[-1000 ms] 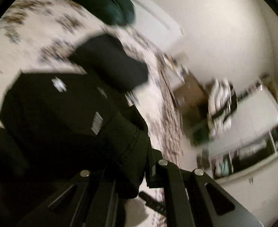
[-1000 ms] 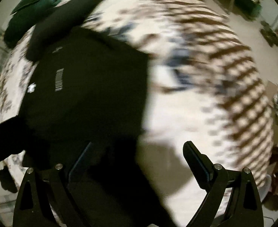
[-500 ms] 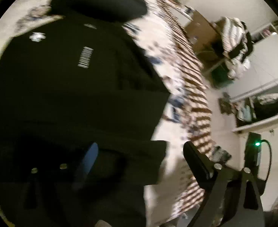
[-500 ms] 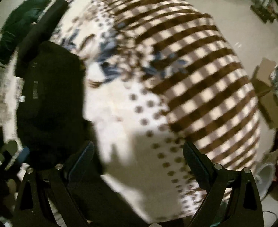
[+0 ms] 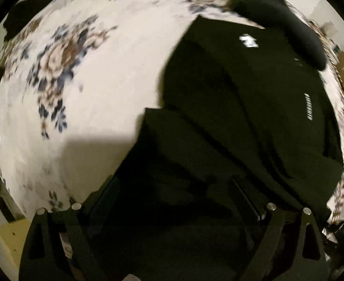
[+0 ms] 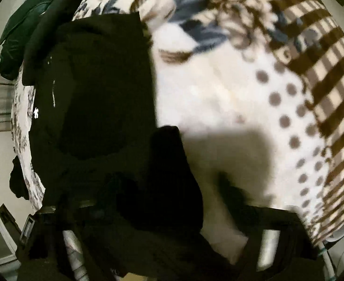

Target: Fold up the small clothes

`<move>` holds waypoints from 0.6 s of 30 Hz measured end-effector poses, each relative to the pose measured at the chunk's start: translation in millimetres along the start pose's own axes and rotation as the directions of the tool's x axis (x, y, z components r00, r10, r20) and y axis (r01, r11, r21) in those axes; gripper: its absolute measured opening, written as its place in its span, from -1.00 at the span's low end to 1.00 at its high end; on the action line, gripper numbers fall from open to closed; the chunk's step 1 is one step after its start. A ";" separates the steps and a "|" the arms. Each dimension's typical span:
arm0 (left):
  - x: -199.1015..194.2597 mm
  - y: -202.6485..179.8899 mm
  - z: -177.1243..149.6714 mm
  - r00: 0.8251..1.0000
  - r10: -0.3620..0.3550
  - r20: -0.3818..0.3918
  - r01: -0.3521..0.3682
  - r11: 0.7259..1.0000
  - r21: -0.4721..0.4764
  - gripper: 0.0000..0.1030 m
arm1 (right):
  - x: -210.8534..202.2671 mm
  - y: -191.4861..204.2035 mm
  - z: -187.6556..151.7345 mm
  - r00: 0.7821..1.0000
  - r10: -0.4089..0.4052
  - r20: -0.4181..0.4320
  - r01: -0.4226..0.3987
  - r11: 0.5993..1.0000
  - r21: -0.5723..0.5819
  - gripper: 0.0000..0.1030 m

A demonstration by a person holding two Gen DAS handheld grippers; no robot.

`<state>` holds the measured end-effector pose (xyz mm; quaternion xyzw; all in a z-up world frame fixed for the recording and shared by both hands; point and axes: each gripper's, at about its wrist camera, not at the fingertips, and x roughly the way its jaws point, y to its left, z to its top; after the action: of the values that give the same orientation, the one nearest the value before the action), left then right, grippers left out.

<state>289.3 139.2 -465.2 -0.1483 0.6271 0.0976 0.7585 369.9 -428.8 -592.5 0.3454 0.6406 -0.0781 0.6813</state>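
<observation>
The black garment (image 5: 242,98) lies partly folded on the floral bedspread (image 5: 90,82), one layer over its near edge; further folds remain. The left gripper (image 5: 174,199) stands open above that edge. The right gripper (image 6: 172,201) has just been closing, apparently on dark cloth, though blur obscures the pads.

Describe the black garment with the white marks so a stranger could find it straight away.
Start at the patterned bedspread covering the bed. The black garment lies spread on it, below a plain dark rolled item. Only it carries a small white logo and a white barcode-like print.

black garment (image 5: 253,98) | lying spread on patterned bedspread (image 5: 97,89) | white prints up
</observation>
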 end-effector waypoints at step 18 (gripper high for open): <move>-4.7 21.4 -6.5 1.000 -0.022 0.010 0.023 0.996 -0.086 0.83 | -96.1 130.5 33.8 0.945 0.264 0.195 -0.219 0.950 -0.224 -0.90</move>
<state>275.2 157.2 -463.9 -0.1876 0.6170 0.1168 0.7553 453.3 -382.6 -457.0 0.3408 0.5174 0.0328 0.7843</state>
